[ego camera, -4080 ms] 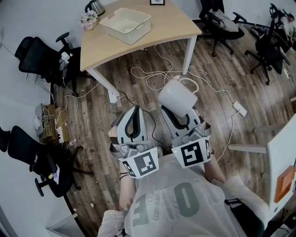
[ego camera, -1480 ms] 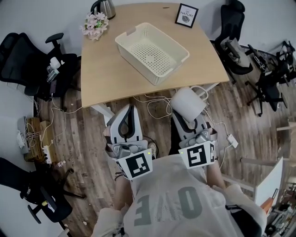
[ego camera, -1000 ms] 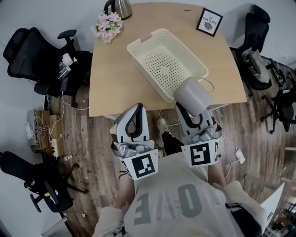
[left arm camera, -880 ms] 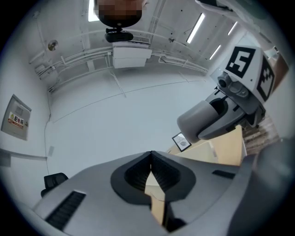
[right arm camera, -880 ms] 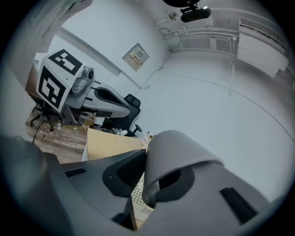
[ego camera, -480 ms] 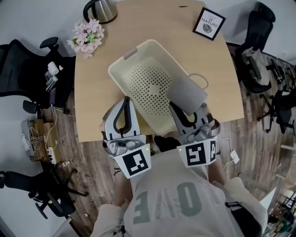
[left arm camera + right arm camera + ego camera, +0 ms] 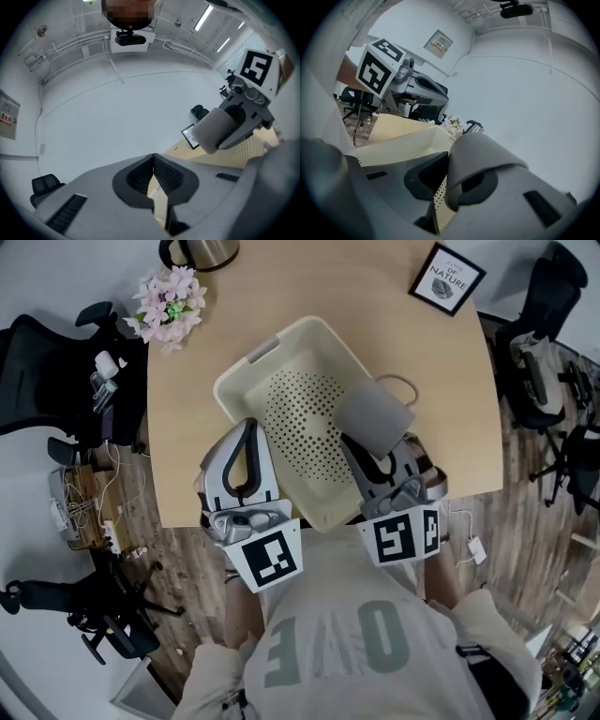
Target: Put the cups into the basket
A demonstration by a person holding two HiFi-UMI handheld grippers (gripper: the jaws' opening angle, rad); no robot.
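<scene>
A cream perforated basket (image 7: 246,367) lies askew on the wooden table (image 7: 183,437). My right gripper (image 7: 373,444) is shut on a pale grey cup (image 7: 376,417), which hangs tilted over the basket's right side, its thin handle (image 7: 406,385) toward the far rim. In the right gripper view the cup (image 7: 480,150) sits between the jaws with the basket (image 7: 408,140) behind it. My left gripper (image 7: 247,427) hovers over the basket's near left rim. Its jaws meet with nothing held (image 7: 153,158). The left gripper view also catches the cup (image 7: 215,131) from the side.
At the table's far left stand pink flowers (image 7: 169,301) and a metal kettle (image 7: 202,251). A framed picture (image 7: 448,277) stands at the far right. Office chairs (image 7: 56,352) (image 7: 544,343) flank the table. Cables and a power strip (image 7: 80,512) lie on the floor at left.
The view has travelled from the floor up to the table. The cup in my right gripper now hangs over the basket instead of short of it. My left gripper stays shut.
</scene>
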